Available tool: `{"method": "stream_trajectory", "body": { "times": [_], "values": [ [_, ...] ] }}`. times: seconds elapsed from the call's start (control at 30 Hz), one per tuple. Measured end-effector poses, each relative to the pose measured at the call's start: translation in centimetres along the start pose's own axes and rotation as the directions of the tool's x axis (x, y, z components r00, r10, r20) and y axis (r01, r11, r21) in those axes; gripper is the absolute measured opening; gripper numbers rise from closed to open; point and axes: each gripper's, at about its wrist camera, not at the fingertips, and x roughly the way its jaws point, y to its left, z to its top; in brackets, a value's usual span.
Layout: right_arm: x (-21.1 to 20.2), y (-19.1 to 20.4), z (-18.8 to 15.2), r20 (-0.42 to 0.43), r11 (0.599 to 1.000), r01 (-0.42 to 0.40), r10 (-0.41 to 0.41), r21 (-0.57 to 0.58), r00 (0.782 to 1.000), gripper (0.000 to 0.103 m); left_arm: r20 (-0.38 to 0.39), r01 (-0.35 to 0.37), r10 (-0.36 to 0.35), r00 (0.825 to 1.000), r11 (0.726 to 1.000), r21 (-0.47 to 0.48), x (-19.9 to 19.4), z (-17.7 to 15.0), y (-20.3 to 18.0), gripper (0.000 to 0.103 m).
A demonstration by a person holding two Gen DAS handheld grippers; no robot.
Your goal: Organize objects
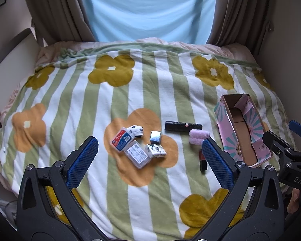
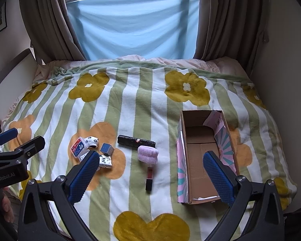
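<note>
Both grippers spread, holding nothing: left gripper [image 1: 149, 160] above small boxes [image 1: 137, 147], right gripper [image 2: 151, 175] near lipstick [image 2: 149, 178]; cardboard box [image 2: 202, 156] right, on bed [image 2: 150, 104].

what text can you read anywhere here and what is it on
"DAS": on the right gripper body, seen from the left wrist view.
"GenRobot.AI": on the left gripper body, seen from the right wrist view.
Labels on the plastic cases, tissue pack and cardboard box: too small to read.
</note>
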Motion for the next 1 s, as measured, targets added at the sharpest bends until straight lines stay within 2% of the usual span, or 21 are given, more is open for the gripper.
{"method": "stream_trajectory", "body": {
  "times": [1.0],
  "values": [
    [-0.41, 0.12, 0.37, 0.030, 1.000, -0.022, 0.022, 0.000, 0.999, 0.102, -0.011, 0.000, 0.000, 1.000, 1.000, -0.023, 0.08, -0.28, -0.15, 0.103]
  ]
}}
